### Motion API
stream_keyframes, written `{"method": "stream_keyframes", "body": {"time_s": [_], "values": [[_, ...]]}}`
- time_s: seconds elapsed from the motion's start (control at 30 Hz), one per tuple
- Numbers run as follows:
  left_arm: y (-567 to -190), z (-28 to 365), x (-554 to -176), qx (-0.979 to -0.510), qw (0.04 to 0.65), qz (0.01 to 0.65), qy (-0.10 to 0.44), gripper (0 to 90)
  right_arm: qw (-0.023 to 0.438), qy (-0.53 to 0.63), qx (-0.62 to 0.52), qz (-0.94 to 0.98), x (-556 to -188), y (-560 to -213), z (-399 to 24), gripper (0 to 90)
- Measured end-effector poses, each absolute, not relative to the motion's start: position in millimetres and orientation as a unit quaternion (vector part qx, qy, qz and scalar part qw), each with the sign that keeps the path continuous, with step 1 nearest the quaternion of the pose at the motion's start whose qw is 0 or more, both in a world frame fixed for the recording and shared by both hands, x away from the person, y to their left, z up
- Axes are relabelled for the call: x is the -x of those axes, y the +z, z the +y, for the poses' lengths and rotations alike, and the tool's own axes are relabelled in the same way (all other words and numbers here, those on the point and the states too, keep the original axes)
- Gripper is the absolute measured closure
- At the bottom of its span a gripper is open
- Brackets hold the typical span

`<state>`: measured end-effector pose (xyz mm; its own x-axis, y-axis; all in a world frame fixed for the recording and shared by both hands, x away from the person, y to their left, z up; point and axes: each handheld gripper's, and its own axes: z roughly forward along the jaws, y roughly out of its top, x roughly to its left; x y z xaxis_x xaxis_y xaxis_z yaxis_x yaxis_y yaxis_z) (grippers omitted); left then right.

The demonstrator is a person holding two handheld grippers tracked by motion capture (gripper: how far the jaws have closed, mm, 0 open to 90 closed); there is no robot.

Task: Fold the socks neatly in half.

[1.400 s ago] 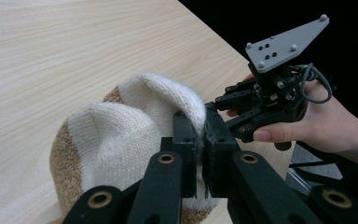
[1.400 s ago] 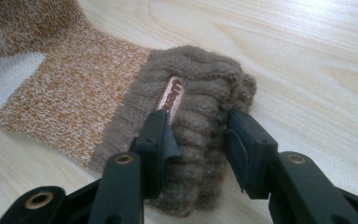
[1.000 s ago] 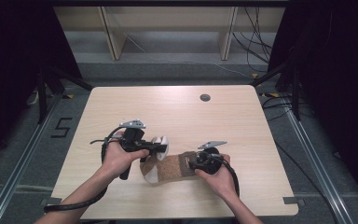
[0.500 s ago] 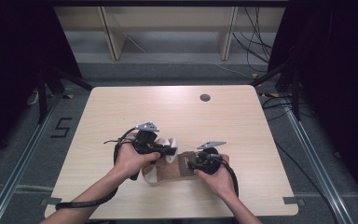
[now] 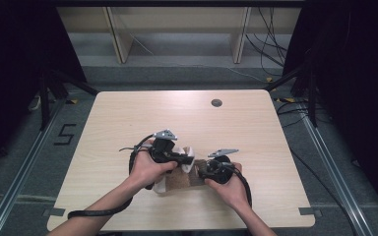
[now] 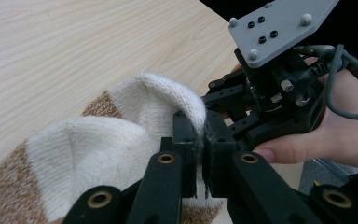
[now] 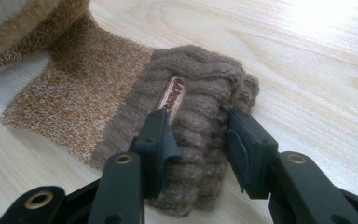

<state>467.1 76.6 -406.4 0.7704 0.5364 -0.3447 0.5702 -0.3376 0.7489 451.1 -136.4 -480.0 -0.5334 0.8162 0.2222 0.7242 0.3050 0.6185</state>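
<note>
Since the earlier frames, the left gripper (image 5: 189, 160) has been carried toward three o'clock across the table (image 5: 128, 118), drawing the white end of the knitted garment (image 5: 177, 179) with it until it lies just beside the right gripper (image 5: 200, 172); the right gripper has been kept in place. The garment is seen near the table's six o'clock edge, between the two hands. Its white portion (image 6: 98, 135) is folded up and is pinched between the fully closed jaws of the left gripper (image 6: 200, 154), as seen in the left gripper view. Its brown ribbed cuff (image 7: 196, 116), lying flat on the table, is clamped between the half-closed jaws of the right gripper (image 7: 196, 140). A small woven label (image 7: 171, 93) is seen on the cuff, at eleven o'clock of those jaws.
</note>
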Motion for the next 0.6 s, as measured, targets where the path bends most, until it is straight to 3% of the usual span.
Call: {"method": "stream_keyframes", "body": {"time_s": [0.6], "values": [[-425.7, 67.2, -476.3, -0.827, 0.442, 0.347, -0.007, 84.9, 0.061, 0.342, -0.476, 0.808, -450.0, -479.2, -137.4, 58.1]]}}
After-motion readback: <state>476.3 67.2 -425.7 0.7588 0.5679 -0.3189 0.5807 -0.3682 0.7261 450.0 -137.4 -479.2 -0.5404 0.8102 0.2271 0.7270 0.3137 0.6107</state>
